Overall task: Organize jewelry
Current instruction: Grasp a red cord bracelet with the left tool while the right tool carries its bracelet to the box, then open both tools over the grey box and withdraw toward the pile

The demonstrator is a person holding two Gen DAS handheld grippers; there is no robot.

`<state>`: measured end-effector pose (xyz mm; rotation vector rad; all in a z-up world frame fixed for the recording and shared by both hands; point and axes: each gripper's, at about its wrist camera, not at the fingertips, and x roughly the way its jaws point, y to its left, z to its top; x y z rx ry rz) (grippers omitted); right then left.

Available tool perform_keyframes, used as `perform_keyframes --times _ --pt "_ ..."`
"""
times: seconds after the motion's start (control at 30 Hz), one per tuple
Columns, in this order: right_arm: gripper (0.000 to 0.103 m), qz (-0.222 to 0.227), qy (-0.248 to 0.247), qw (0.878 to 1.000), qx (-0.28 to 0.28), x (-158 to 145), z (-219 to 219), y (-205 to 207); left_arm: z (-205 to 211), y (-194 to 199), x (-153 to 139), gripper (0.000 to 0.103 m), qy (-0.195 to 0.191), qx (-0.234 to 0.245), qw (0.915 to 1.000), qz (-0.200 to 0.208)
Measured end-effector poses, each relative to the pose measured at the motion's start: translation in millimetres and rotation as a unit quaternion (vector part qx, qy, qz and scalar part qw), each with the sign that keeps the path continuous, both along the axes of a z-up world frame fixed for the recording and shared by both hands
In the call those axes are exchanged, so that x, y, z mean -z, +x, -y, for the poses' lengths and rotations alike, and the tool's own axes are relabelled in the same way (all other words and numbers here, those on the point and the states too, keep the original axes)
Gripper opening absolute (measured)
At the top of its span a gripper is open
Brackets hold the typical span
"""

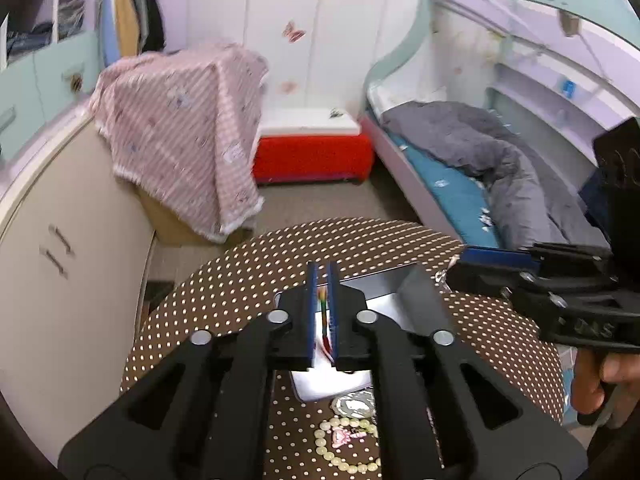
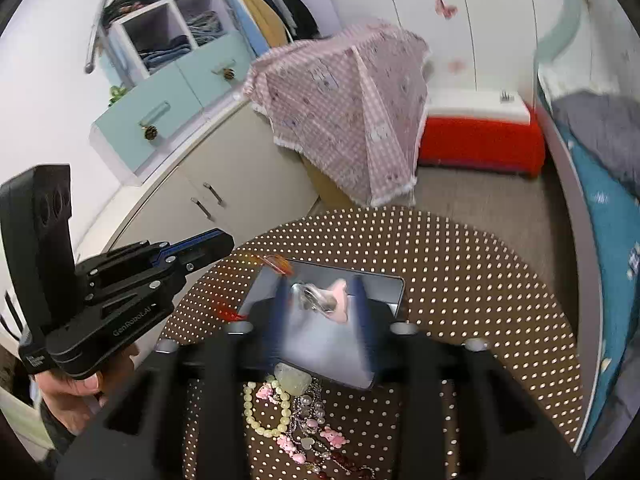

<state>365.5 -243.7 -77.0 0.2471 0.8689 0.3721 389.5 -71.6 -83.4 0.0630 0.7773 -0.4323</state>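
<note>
Jewelry (image 2: 296,424) is lying heaped on the dotted tabletop (image 2: 460,280), low in the frame, just below a grey tray (image 2: 384,284). The right gripper (image 2: 320,300) is standing open over the tray. The left gripper (image 1: 323,312) is hovering slightly parted, possibly around a colourful strand (image 1: 325,320).

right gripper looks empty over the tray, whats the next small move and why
Probably bring the right gripper back and down to the pale bead bracelet. Its jaws stand open with nothing in them, a pink piece already lies in the tray, and the bracelet with other chains is still outside it on the dotted tablecloth.
</note>
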Motion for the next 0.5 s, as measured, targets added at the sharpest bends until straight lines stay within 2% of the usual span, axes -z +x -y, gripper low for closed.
perform_keyframes --times 0.03,0.07,0.1,0.2,0.5 --pt "0.072 0.005 0.005 1.0 0.009 -2 3 -1 0 1 -1 0.065 0.003 -0.007 1.0 0.0" --pt "0.079 0.012 0.007 1.0 0.015 -5 5 -2 -7 -4 -4 0.096 0.003 -0.028 0.9994 0.023" --pt "0.083 0.016 0.008 1.0 0.02 -7 6 -4 -12 -11 -9 0.097 -0.001 -0.038 0.9979 0.053" --pt "0.093 0.037 0.008 0.998 0.043 -15 14 -15 -21 -26 -16 0.097 0.013 -0.048 0.9958 0.076" --pt "0.095 0.096 -0.004 0.993 0.063 -41 17 -64 -46 -90 -43 0.097 0.036 -0.069 0.9857 0.149"
